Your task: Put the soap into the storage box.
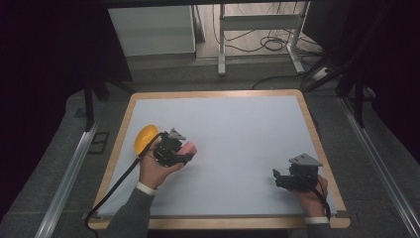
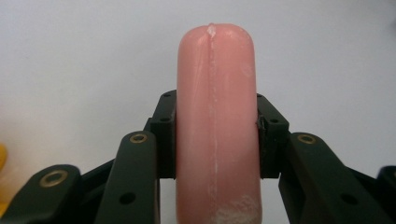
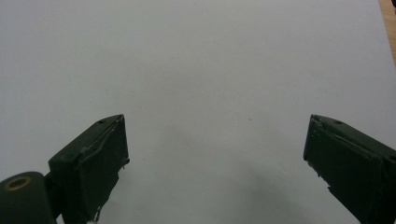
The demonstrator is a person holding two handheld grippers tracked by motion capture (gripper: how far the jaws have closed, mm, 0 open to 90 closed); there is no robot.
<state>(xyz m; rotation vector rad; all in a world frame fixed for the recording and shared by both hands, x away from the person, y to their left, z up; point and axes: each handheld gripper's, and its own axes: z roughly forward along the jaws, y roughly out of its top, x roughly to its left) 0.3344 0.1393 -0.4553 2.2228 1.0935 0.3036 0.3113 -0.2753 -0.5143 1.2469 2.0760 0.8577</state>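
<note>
Gripping pink sausage [image 2: 217, 121] across its middle with left gripper [image 2: 217, 140], lifted off white mat [image 1: 237, 129] at nine o'clock, beside yellow lemon [image 1: 145, 138]. Resting right gripper [image 3: 215, 154] wide open, empty, at four o'clock, likely awaiting handover.

White mat [image 1: 237, 129] on wood-edged table [image 1: 317, 134]; yellow rounded object [image 1: 145, 138] near its left edge.

A high camera looks forward and down over the whole tabletop [image 1: 223, 129] from the person's side. Each gripper camera sits close behind its own jaws, facing along them at the same white tabletop surface the high view covers
</note>
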